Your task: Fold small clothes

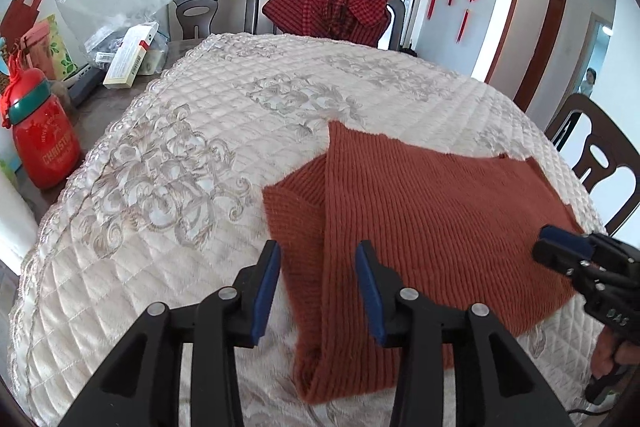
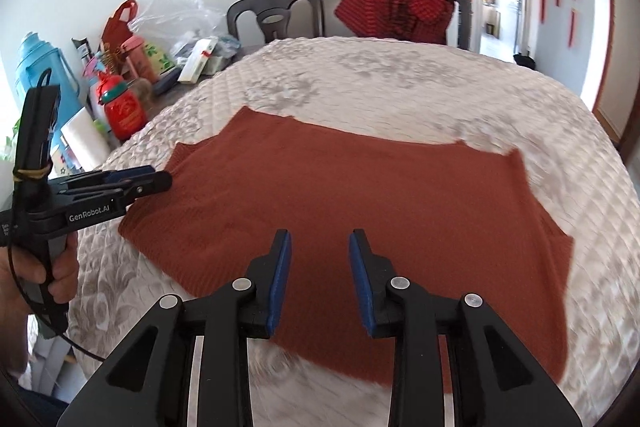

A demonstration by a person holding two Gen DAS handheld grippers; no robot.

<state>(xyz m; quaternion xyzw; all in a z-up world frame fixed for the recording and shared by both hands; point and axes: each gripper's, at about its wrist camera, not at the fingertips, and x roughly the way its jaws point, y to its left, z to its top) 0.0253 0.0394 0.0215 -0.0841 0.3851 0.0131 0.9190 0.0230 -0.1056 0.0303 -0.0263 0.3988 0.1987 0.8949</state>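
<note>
Lying lower right on the quilted table [image 1: 168, 187], a soft, floppy rust knit sweater [image 1: 420, 211] waited; left gripper [image 1: 318, 287] and right gripper [image 2: 319, 281] hovered, fingers apart, its folded edge likeliest to grip.

The left gripper [image 1: 318, 287] hangs over the near edge of a rust-brown knitted garment [image 1: 420, 227], with its two blue-padded fingers [image 1: 266, 291] spread apart and nothing between them. A folded strip of the knit runs forward from just under the claw, and one flap sticks out to its left side. The garment lies on a cream quilted cover [image 1: 180, 167] with embroidered flowers. To the right of the claw, the right gripper [image 1: 560, 247] comes in low at the garment's edge; whether it pinches the cloth I cannot tell from here. Far ahead, a red checked cloth [image 1: 332, 3] is draped over a chair. Far left stands a red bottle [image 1: 42, 139].
</note>
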